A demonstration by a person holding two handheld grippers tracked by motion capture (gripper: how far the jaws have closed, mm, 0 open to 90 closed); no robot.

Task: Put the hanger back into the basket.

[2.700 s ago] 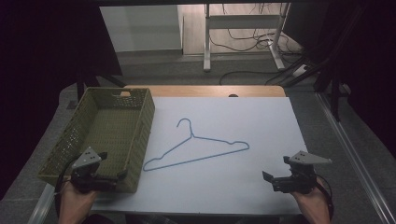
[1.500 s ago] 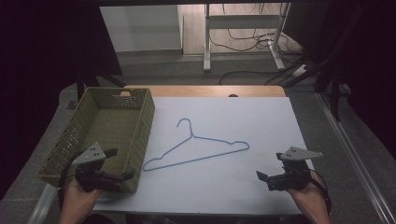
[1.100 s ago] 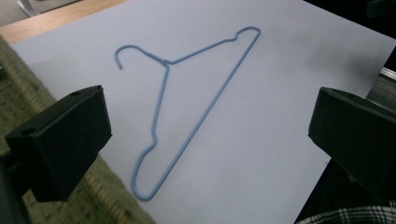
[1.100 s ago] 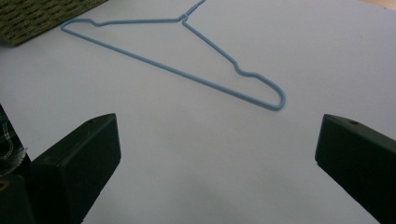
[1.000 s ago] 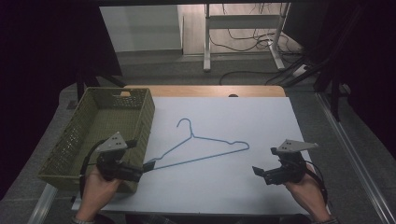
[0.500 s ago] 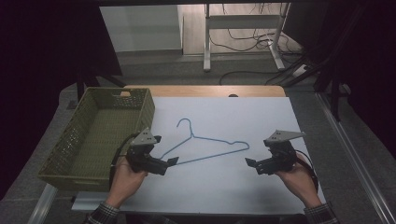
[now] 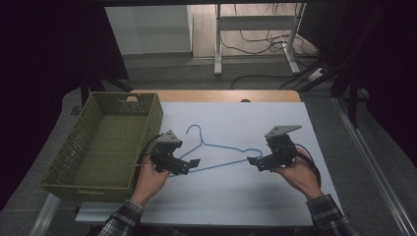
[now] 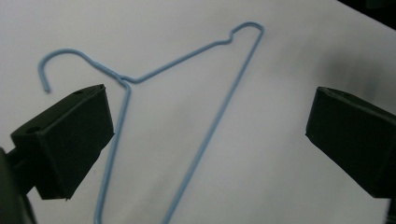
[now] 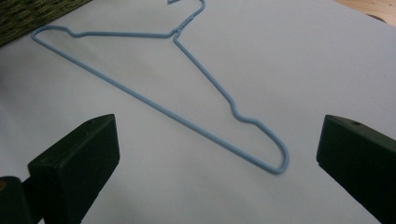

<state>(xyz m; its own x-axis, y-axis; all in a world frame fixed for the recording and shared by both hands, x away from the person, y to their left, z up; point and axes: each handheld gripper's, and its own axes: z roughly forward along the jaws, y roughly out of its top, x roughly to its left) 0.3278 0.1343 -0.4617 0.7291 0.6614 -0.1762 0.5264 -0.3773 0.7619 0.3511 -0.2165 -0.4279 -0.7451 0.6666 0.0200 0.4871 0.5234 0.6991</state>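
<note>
Both my tongs are spread wide and empty: the left tongs (image 7: 191, 164) have come up from the lower left beside the green woven basket (image 7: 105, 142) to the left end of the blue wire hanger (image 7: 221, 155), and the right tongs (image 7: 253, 161) have swung in from the lower right to its other end. The hanger lies flat on the white desk (image 7: 236, 196) at mid-frame, hook toward the top. With a jaw pair flanking each end, I judge the approach finished and the pinch next.
</note>
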